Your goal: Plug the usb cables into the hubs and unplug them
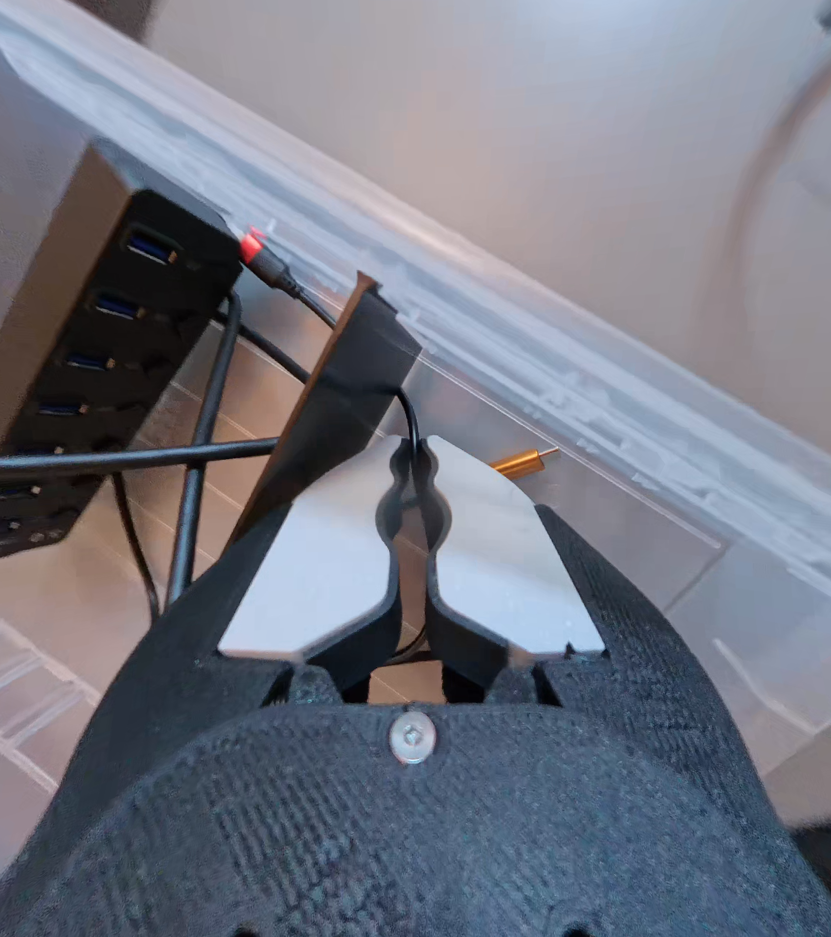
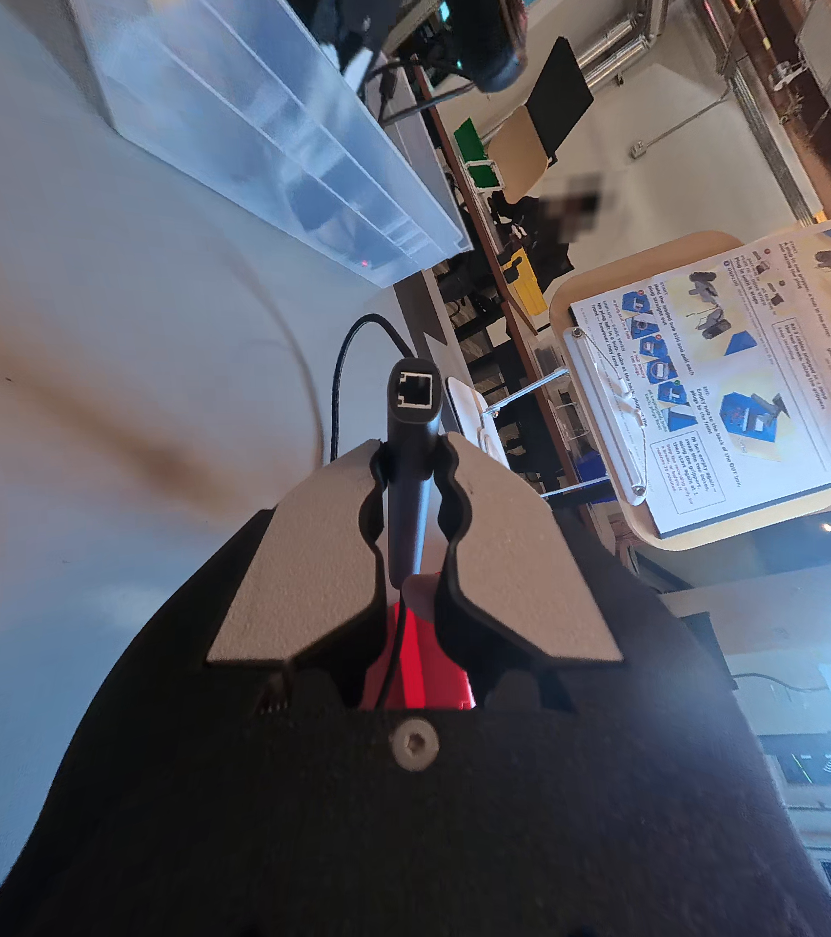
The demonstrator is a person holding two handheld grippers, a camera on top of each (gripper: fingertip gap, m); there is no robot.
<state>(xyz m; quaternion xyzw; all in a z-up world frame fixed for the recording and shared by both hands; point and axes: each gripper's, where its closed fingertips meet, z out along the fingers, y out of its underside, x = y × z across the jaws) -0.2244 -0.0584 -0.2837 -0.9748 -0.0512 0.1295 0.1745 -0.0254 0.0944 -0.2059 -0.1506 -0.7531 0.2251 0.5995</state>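
While the left tongs [image 1: 410,456] pinch a thin black cable [image 1: 412,421] right at their tips, they hang over a clear plastic storage bin [image 1: 504,324] that holds the loose gear, so the lead can be drawn up out of the tangle. That cable curves from the tips toward a flat black slab-like hub [image 1: 347,400] leaning against the bin wall, though blur keeps me from telling whether it is plugged into it. Further left in the bin stands a long black multi-port hub with blue USB sockets [image 1: 94,365], its row of sockets facing the tongs and apparently empty; a red-and-black plug [image 1: 263,258] lies by its top corner, and a gold-coloured metal plug [image 1: 522,461] rests just beside the right finger, both unplugged. Thicker black cables [image 1: 200,446] cross the bin floor between the hubs. The right tongs [image 2: 410,459] are clamped on a slim dark grey adapter hub with a network socket at its end [image 2: 410,446], held upright above the pale counter [image 2: 99,405], probably to steady it as the receiving part. Its braided black lead [image 2: 339,380] loops behind. A printed instruction sheet on a board [image 2: 727,375] stands off to the right.
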